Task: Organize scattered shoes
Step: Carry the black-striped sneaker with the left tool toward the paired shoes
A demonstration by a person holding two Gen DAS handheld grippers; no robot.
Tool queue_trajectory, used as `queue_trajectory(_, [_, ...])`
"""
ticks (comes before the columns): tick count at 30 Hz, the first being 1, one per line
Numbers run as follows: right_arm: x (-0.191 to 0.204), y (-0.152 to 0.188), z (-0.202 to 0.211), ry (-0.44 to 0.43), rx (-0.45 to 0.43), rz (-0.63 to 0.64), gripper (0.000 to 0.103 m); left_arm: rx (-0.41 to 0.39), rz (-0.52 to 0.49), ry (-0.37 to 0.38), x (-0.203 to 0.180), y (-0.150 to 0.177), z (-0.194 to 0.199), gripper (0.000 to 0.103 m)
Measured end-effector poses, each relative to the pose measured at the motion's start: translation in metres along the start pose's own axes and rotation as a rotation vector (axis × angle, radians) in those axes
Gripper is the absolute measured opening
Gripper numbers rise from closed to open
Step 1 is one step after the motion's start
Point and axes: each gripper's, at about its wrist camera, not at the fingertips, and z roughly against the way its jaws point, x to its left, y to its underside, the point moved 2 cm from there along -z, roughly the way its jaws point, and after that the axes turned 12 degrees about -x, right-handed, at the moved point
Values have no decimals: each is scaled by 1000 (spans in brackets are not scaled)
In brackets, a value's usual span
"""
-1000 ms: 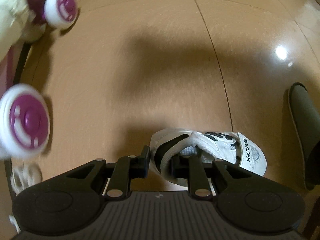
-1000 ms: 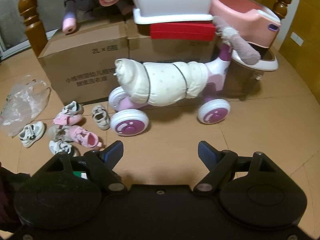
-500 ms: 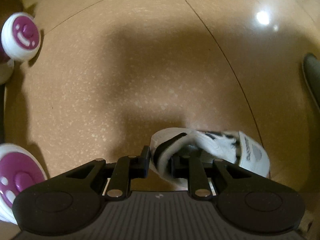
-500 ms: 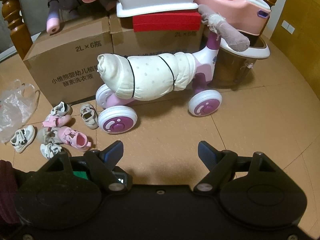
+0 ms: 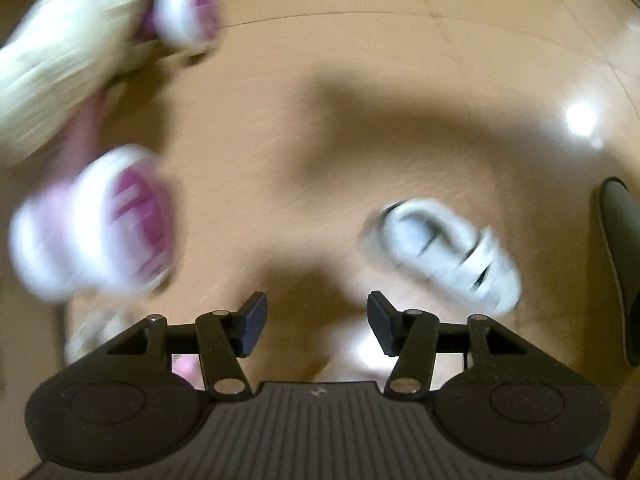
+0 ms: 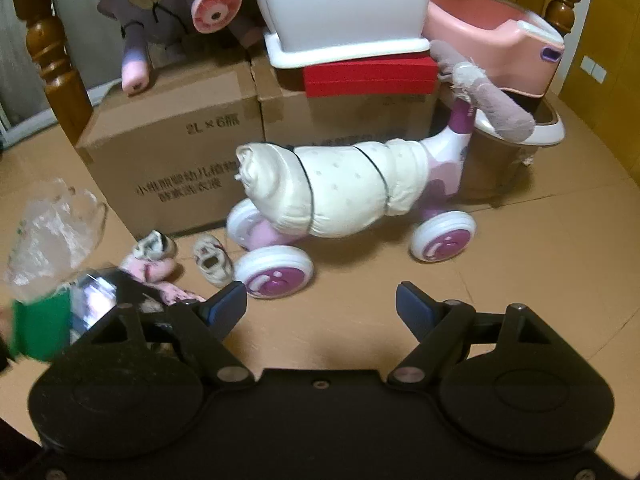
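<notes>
In the blurred left wrist view a small white shoe with black trim (image 5: 444,252) lies on the tan floor, up and right of my left gripper (image 5: 316,324). Its jaws are opening and nothing is between them. A bit of pink shows under its left finger. In the right wrist view my right gripper (image 6: 320,306) stands open and empty above bare floor. Left of it lie several small shoes: a pink one (image 6: 154,272), a white one (image 6: 212,264) and a white and black one (image 6: 154,244). Part of the left gripper's body with its green band (image 6: 44,328) covers others.
A white and purple ride-on toy (image 6: 352,204) wrapped in cream cloth stands before two cardboard boxes (image 6: 176,148); its wheels (image 5: 128,216) show blurred beside the left gripper. A clear plastic bag (image 6: 52,232) lies left. A dark slipper (image 5: 624,256) sits at the right edge.
My left gripper let go of the white shoe, opened and swung away; the shoe now lies on the floor to its upper right. The right gripper stayed open, its view shifting slightly.
</notes>
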Motion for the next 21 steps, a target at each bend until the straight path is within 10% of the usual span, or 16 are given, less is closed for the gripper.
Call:
queue_trajectory(6, [21,-6,-6,-41,-9,14,83,56,404,-295,126,128,89,54])
queue_trajectory(11, [26,-1,-21,-30,29,40,83,110,926,-558,186,272,140,54])
queue_trajectory(21, [39,8,-48,-24,95,90,83,109,1409,-689,182,397,132,54])
